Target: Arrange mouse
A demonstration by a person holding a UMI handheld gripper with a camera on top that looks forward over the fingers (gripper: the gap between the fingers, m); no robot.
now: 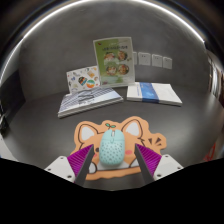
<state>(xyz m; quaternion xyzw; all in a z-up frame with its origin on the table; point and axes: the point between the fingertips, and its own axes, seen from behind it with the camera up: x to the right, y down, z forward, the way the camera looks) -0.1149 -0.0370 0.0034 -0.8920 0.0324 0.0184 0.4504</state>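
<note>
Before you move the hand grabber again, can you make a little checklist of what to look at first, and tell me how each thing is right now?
1. The pale blue-green speckled egg-shaped mouse is between the gripper fingers: ok.
2. Both purple pads press on the mouse: cannot tell, so treat the fingers as not confirmed closed.
3. The mouse is over the orange cat-shaped mouse pad: ok.
4. Mouse centred on the pad: ok, roughly in the middle.
5. The flat white-and-blue booklets and the upright leaflet stand lie beyond the pad, out of the way: ok.
6. Whether the mouse rests on the pad or is lifted: cannot tell.
</note>
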